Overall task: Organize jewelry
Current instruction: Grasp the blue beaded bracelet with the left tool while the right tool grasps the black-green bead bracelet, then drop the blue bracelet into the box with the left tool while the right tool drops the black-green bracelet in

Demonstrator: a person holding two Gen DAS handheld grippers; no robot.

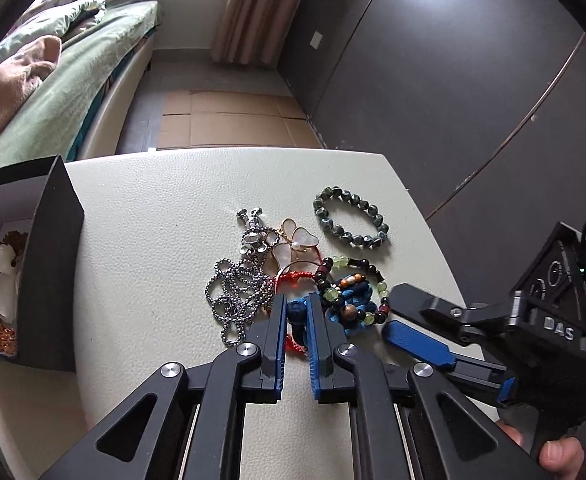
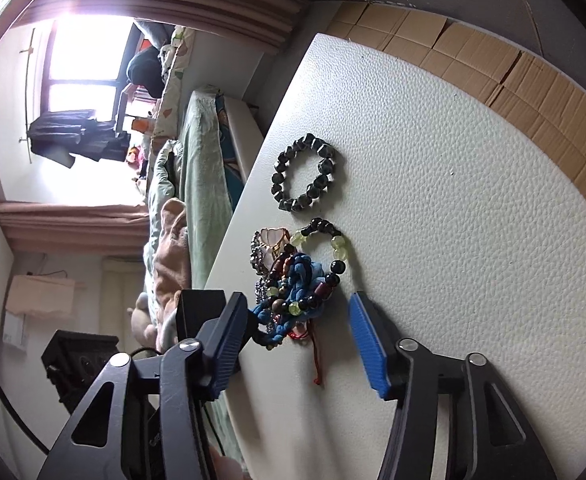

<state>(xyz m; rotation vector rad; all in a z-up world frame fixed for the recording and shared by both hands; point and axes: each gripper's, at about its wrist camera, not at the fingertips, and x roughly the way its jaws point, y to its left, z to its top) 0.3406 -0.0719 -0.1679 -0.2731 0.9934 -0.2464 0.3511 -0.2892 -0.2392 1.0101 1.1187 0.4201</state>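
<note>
A pile of jewelry lies on the white table (image 1: 153, 208): a silver chain (image 1: 237, 292), a butterfly pendant (image 1: 297, 244), a red cord bracelet (image 1: 297, 278), a mixed bead bracelet (image 1: 353, 280) and a blue knotted cord bracelet (image 1: 353, 304). A dark green bead bracelet (image 1: 349, 218) lies apart behind them. My left gripper (image 1: 297, 312) is shut on the blue cord's end (image 1: 297, 314). My right gripper (image 2: 299, 312) is open, rolled sideways, its jaws on either side of the blue cord bundle (image 2: 301, 280); it also shows in the left wrist view (image 1: 409, 320).
A black box (image 1: 49, 264) with a white inside stands at the table's left edge and holds brown beads and a white piece (image 1: 3, 276). A bed (image 1: 65, 84) lies beyond on the left. Dark cabinet doors (image 1: 453, 80) stand at the right.
</note>
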